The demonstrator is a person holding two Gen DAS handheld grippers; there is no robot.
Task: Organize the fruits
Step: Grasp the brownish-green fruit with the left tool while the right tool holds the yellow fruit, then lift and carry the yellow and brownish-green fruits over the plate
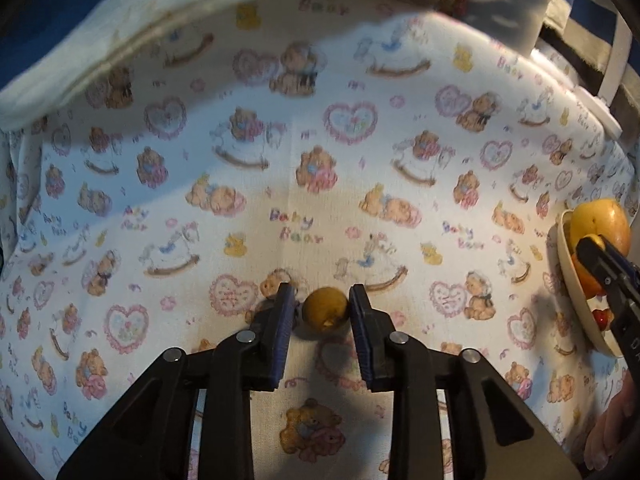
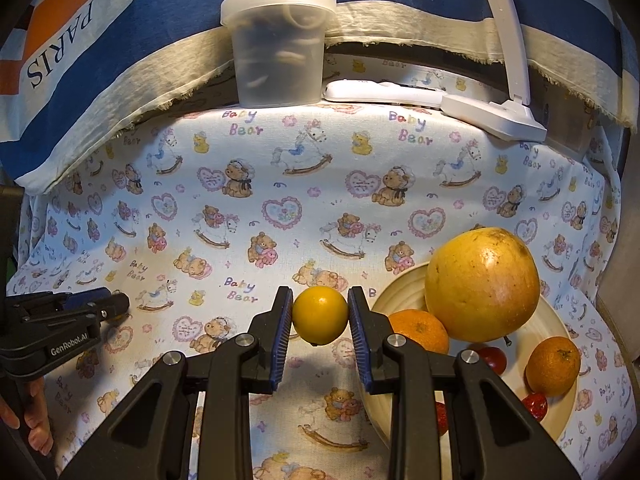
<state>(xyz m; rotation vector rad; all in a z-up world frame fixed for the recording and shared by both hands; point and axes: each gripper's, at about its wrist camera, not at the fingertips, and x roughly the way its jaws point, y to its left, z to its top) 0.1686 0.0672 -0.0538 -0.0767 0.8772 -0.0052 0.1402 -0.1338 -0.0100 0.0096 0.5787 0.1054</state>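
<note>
My right gripper [image 2: 320, 314] is shut on a small yellow citrus fruit [image 2: 320, 315] and holds it above the cloth, just left of a cream plate [image 2: 400, 284]. The plate holds a large yellow grapefruit [image 2: 482, 284], two oranges [image 2: 420, 330] [image 2: 553, 366] and small red fruits [image 2: 492, 358]. My left gripper [image 1: 322, 310] has its pads around a small brownish-yellow fruit [image 1: 325, 309] that lies on the cloth; the right pad touches it, the left shows a thin gap. The left gripper also shows in the right wrist view [image 2: 114, 306], far left.
A baby-bear print cloth [image 2: 280, 184] covers the table. At the back stand a lidded translucent tub [image 2: 280, 48], a white remote [image 2: 380, 94] and a white lamp base [image 2: 496, 116]. A striped Paris towel [image 2: 100, 40] hangs behind. The plate shows at the left wrist view's right edge [image 1: 576, 292].
</note>
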